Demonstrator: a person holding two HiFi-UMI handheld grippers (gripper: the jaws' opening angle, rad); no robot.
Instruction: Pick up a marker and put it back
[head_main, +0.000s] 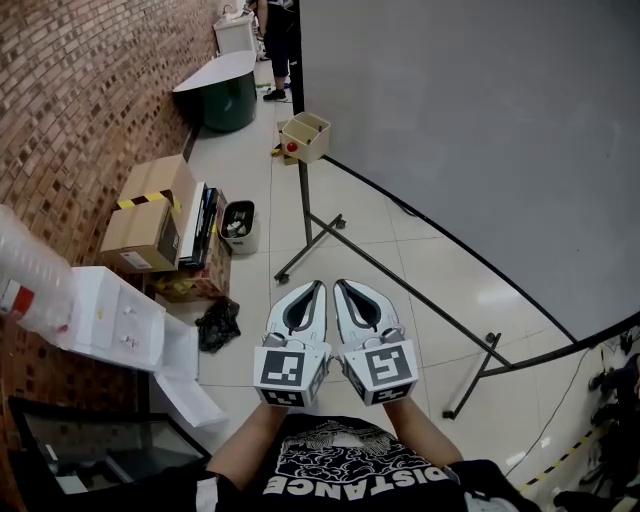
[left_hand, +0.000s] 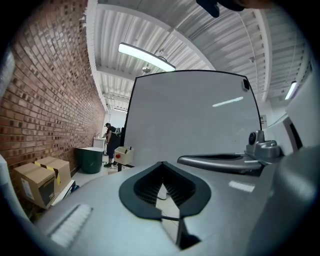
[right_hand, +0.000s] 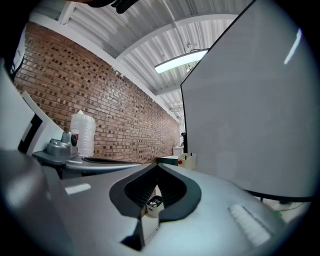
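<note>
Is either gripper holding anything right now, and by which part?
Nothing is held. The left gripper and the right gripper both have their jaws closed together with nothing between them, side by side above the floor.

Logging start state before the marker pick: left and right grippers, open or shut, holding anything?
Left gripper: shut, nothing held.
Right gripper: shut, nothing held.

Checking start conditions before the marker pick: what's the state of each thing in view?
Left gripper: shut, empty.
Right gripper: shut, empty.
Whiteboard: upright, blank.
Box on stand: upright, open-topped.
Striped-tape cardboard box: closed.
Floor bin: upright, open, partly filled.
</note>
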